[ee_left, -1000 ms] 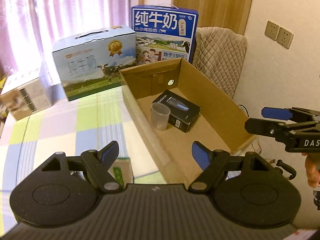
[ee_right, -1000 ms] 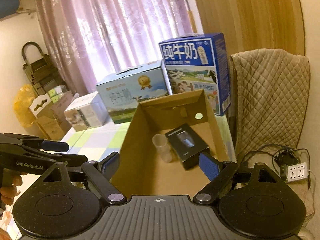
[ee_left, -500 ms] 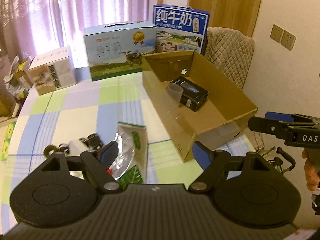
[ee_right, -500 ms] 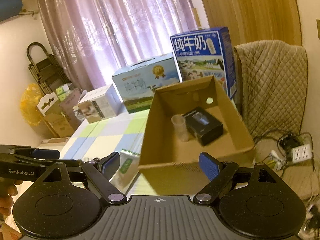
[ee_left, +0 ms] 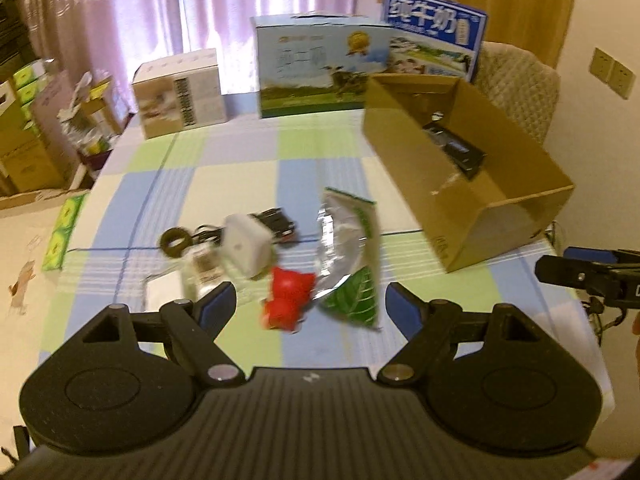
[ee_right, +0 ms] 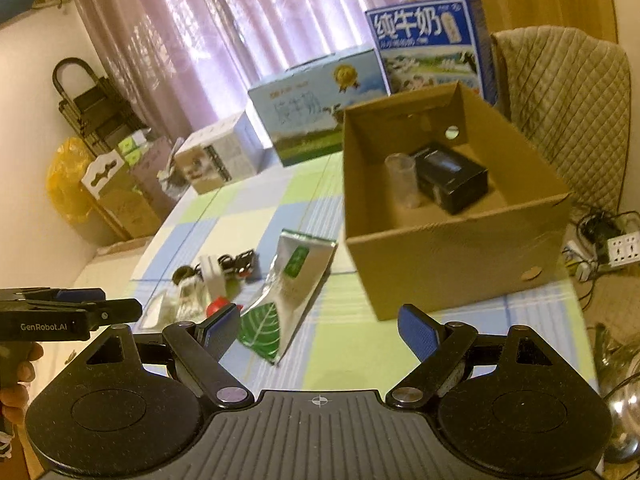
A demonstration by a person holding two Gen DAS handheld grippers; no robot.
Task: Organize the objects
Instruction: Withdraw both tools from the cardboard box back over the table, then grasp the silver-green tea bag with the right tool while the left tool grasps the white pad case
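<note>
Left tongs (ee_left: 311, 305): spread wide, blue pads holding nothing, raised over the near edge of the worktop (ee_left: 240, 168); seen from the right wrist view, the body reads "GenRobot.AI".
Right tongs (ee_right: 319, 325): wide apart too, empty, touching nothing, off the worktop's right edge.
Writing: tall blue milk carton (ee_right: 430, 42) at the far edge reads "纯牛奶"; the light blue milk case (ee_left: 322, 70) beside it has lettering too blurred to read.
Cardboard box (ee_right: 448, 252): open, along the right edge; inside stand a clear cup (ee_right: 401, 178) and a black box (ee_right: 450, 176), just beside each other.
Loose things: silver-and-green pouch (ee_left: 352, 256), red toy (ee_left: 288, 300), white adapter (ee_left: 244, 246) and black tape roll (ee_left: 174, 240) clustered near the near edge.
</note>
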